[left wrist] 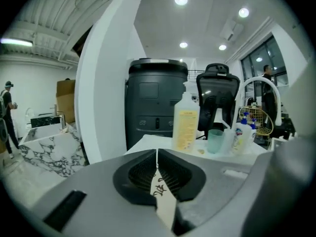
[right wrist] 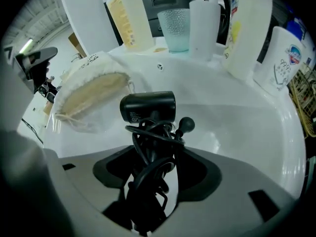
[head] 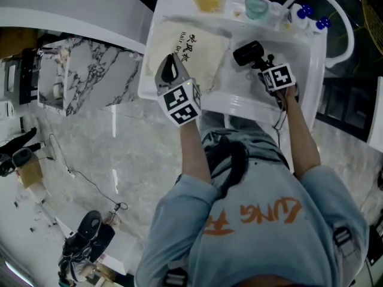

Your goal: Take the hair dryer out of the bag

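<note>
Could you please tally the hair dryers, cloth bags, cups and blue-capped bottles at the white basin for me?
hair dryer: 1
cloth bag: 1
cup: 1
blue-capped bottles: 2
Total: 5

Yellow-labelled bottle [left wrist: 186, 125] beside a green cup [left wrist: 215, 141] — black bin [left wrist: 157, 102] behind, marble counter [left wrist: 49, 154] left
</note>
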`<state>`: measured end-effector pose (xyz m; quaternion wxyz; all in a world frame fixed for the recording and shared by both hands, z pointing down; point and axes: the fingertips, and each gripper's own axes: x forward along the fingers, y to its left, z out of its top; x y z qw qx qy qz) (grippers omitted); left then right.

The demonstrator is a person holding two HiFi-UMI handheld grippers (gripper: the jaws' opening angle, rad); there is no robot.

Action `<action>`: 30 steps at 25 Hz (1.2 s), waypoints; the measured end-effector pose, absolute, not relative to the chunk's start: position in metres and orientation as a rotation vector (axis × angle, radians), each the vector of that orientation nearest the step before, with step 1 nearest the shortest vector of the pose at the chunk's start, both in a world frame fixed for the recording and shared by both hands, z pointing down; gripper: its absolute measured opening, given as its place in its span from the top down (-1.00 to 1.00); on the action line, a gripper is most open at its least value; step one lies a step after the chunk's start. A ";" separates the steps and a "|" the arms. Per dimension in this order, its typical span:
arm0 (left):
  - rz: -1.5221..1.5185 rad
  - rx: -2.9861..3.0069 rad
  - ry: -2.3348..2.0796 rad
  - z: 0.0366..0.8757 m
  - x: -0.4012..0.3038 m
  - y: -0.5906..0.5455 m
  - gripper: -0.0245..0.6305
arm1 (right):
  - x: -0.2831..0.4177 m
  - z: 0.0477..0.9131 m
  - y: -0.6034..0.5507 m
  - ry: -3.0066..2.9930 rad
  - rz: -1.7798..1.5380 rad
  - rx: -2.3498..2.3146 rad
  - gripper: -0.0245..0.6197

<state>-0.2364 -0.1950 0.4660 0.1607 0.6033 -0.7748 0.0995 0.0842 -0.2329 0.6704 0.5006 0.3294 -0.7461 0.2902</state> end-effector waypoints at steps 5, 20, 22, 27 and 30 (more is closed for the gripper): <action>0.219 1.802 -2.134 0.467 -0.213 -0.206 0.91 | 0.097 0.687 -0.222 -1.689 0.704 0.807 0.10; 0.229 1.978 -1.917 0.482 -0.133 -0.241 0.92 | 0.095 0.717 -0.217 -1.737 0.805 0.724 0.06; 0.224 1.997 -1.904 0.479 -0.127 -0.246 0.91 | 0.097 0.717 -0.211 -1.727 0.834 0.688 0.04; 0.198 2.041 -1.880 0.471 -0.110 -0.256 0.92 | 0.099 0.693 -0.217 -1.811 0.859 0.728 0.14; 0.176 2.073 -1.866 0.462 -0.098 -0.263 0.92 | 0.091 0.658 -0.236 -1.934 0.847 0.805 0.25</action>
